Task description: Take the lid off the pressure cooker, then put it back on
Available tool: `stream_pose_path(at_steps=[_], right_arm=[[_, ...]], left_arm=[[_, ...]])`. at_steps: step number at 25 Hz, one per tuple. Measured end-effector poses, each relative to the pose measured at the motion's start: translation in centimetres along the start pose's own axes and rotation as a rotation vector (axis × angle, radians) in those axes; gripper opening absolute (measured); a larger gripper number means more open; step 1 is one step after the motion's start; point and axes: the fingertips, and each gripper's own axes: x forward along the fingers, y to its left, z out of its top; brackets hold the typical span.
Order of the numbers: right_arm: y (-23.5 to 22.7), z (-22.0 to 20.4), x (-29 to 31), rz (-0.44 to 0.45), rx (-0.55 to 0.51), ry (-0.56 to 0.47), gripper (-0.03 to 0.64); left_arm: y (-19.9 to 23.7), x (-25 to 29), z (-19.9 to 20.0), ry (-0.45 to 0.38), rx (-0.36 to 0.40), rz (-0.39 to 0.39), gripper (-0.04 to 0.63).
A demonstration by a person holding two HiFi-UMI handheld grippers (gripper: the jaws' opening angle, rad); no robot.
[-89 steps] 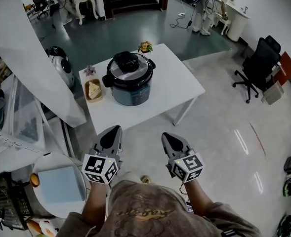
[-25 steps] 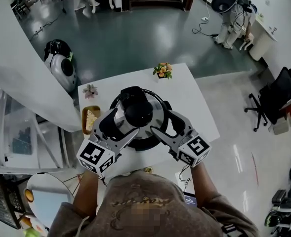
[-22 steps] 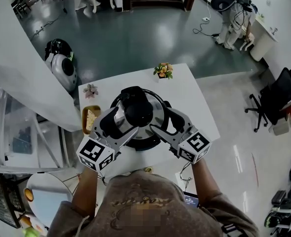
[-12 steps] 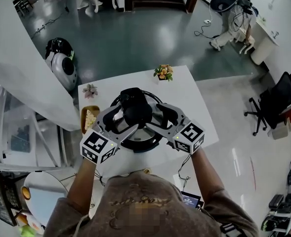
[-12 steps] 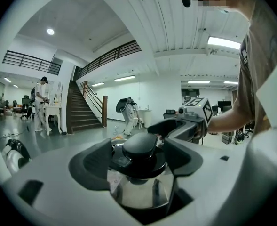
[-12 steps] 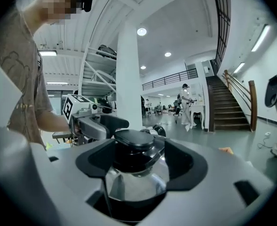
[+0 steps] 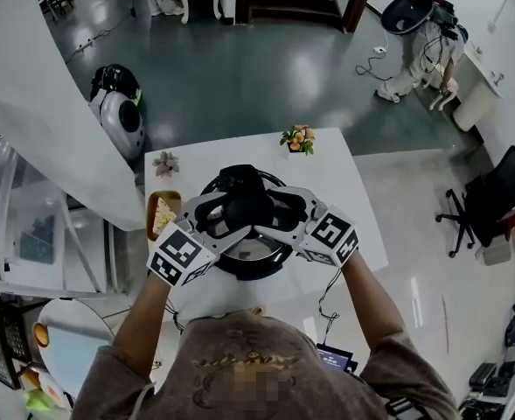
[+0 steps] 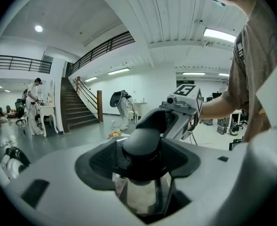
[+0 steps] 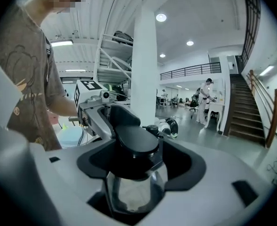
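The pressure cooker (image 7: pixel 250 263) stands on a white table (image 7: pixel 355 226) with its steel lid on and a black handle (image 7: pixel 245 206) on top. My left gripper (image 7: pixel 226 220) reaches in from the left and my right gripper (image 7: pixel 273 215) from the right, so they face each other across the handle. In the left gripper view the handle (image 8: pixel 144 144) lies between the jaws of the left gripper (image 8: pixel 143 173); in the right gripper view the handle (image 9: pixel 136 142) lies between the jaws of the right gripper (image 9: pixel 138 173). Both pairs of jaws have just been closing and still stand wide, pads apart from the handle.
On the table stand a small flower pot (image 7: pixel 298 138), a second small plant (image 7: pixel 164 162) and a wooden tray of food (image 7: pixel 163 215). A white and black machine (image 7: pixel 117 103) sits on the floor beyond. An office chair (image 7: pixel 493 208) is at the right.
Both grippers have come in over the table and lowered toward the lid's handle, which now sits between both pairs of jaws. The jaws look slightly narrower than before.
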Motion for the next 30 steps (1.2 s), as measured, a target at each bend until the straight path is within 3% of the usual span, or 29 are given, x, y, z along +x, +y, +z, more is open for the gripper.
stream_pose_path(at_steps=[11,19,30], right_arm=[[0.41,0.02,0.66,0.142,-0.049,0.045,0.29],[0.28,0.16,0.82,0.099,-0.027,0.029,0.285],[0.4,0.19,0.92,-0.03,0.036,0.037,0.285]], left_arm=[[-0.58,0.16,-0.22,0.024,0.026,-0.054,0.256],[-0.31,0.04,-0.21,0.016,0.036,-0.081,0.252],[-0.05,-0.1,-0.34,0.008,0.074,-0.192,0.25]])
